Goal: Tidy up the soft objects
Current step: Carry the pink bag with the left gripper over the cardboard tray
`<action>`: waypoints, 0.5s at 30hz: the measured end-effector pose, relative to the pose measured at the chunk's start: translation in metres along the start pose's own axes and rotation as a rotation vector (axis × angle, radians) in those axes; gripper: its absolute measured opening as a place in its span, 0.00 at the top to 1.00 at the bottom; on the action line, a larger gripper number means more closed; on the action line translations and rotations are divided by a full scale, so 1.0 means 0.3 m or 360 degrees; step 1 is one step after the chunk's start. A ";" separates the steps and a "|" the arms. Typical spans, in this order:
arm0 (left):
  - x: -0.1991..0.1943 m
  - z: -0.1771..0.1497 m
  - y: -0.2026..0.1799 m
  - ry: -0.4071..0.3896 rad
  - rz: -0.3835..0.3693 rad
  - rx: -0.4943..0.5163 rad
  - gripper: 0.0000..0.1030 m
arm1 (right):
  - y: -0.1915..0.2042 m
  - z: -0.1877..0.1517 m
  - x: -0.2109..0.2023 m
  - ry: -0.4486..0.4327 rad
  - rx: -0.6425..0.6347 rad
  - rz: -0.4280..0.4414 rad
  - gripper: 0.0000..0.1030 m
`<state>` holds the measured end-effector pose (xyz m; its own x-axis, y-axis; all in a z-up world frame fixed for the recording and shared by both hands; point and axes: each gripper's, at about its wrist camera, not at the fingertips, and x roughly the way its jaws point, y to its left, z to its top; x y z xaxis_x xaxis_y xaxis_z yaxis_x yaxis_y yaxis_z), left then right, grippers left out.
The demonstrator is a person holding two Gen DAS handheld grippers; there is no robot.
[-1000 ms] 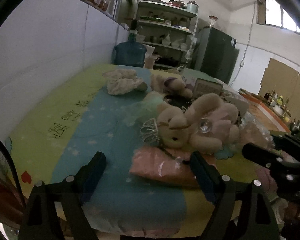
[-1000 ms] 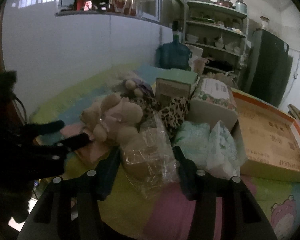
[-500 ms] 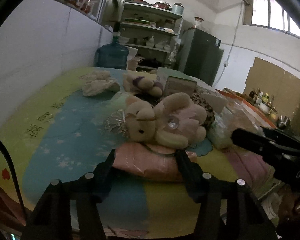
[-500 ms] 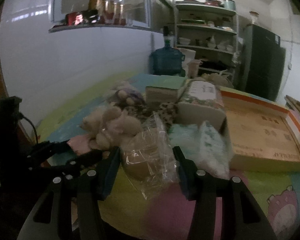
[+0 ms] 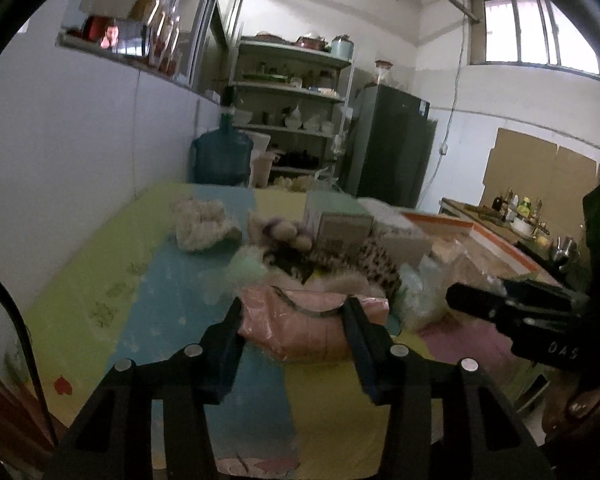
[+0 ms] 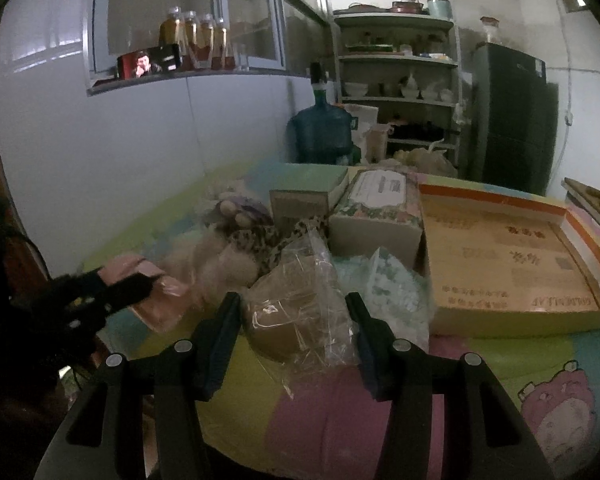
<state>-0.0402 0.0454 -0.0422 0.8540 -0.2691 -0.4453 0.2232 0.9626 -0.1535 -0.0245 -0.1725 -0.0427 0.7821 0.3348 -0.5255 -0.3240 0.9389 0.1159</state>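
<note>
The pick-up step appears under way: a flat pink plastic-wrapped soft pack (image 5: 308,326), just clamped by the closing left gripper (image 5: 294,322), and a crinkly clear bag of tan stuffing (image 6: 300,312), pinched by the right gripper (image 6: 294,316), are held just above the colourful play mat (image 5: 148,300), so carrying to a sorting spot is probably called for next.

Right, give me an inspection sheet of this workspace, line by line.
Surface: table under a mat of green, blue, yellow and pink panels.
Job's things: pink packet between the left fingers; brown item in a clear bag between the right fingers; plush toys, leopard cloth and pale green bagged item piled mid-table; white cloth apart at the far left.
Clutter: two boxes, flat carton.
Grippers: left gripper has just been closing, pads now on the packet; right gripper shut on the bag.
Cables: black cable at the left edge.
Surroundings: water jug, shelves, fridge, window.
</note>
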 end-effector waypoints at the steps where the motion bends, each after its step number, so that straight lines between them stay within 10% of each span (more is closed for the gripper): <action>1: -0.006 0.011 -0.005 -0.0012 -0.0006 -0.0001 0.53 | -0.004 0.003 -0.007 -0.0013 0.0003 -0.0001 0.47; 15: 0.052 0.137 -0.163 -0.0086 -0.0188 0.0076 0.53 | -0.142 0.047 -0.096 -0.0146 0.0117 -0.0086 0.47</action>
<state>-0.0185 -0.0045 -0.0052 0.8442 -0.3800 -0.3780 0.3451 0.9250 -0.1592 -0.0257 -0.2209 -0.0207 0.8439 0.2863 -0.4537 -0.2428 0.9580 0.1529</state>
